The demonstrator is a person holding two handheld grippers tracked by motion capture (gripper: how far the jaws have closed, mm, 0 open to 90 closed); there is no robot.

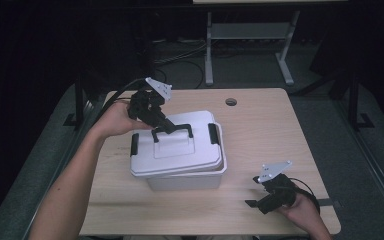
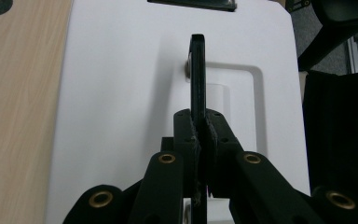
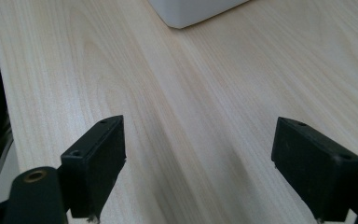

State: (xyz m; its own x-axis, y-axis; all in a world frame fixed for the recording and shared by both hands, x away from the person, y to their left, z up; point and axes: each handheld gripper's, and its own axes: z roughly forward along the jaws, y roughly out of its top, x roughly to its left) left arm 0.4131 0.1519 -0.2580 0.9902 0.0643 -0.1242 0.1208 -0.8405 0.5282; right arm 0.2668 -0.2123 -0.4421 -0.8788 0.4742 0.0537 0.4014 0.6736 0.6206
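Now left claw [image 2: 200, 135] pinching lid handle [image 2: 197, 70], upright

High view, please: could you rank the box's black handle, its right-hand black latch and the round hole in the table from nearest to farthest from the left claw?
1. Black handle: on top of the lid, clamped in the left claw.
2. Right-hand latch: on the lid's right edge, across the handle.
3. Round hole: in the tabletop behind the box, toward the far edge.
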